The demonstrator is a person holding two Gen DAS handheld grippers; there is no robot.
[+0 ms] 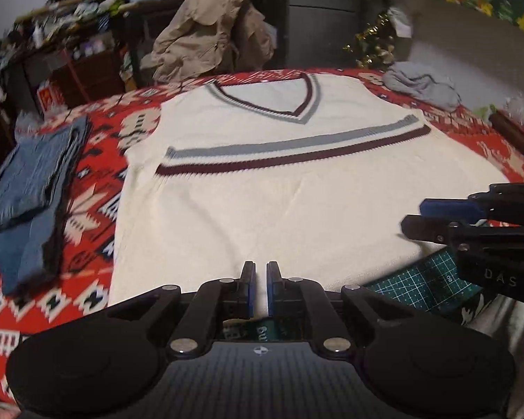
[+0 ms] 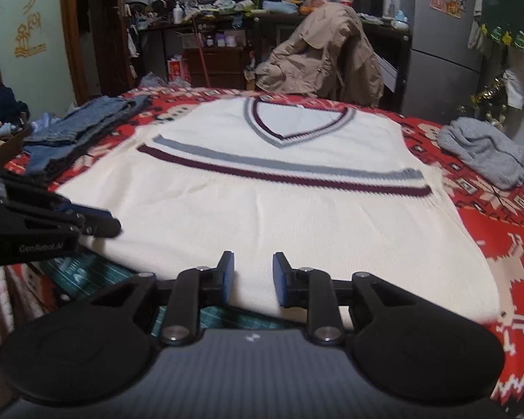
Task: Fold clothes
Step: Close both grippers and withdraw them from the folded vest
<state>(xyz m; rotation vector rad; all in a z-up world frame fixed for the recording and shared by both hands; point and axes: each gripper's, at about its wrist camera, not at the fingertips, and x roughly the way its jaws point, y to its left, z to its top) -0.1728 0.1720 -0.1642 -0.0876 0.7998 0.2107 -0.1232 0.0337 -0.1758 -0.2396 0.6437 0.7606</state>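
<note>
The vest [image 1: 262,188] lies flat on the worktop [image 1: 97,160]. Both tools grip its near hem: left tool [image 1: 261,288] nearly shut, right tool [image 2: 253,277] narrowly apart. Jeans [image 1: 24,192] lie left.

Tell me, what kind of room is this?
Probably a lived-in room at home: a cream knit vest lies on a red patterned blanket, a tan jacket drapes a chair, and cluttered shelves stand behind.

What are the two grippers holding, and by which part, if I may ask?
The left gripper and right gripper each appear to pinch the white vest at its bottom hem.
</note>
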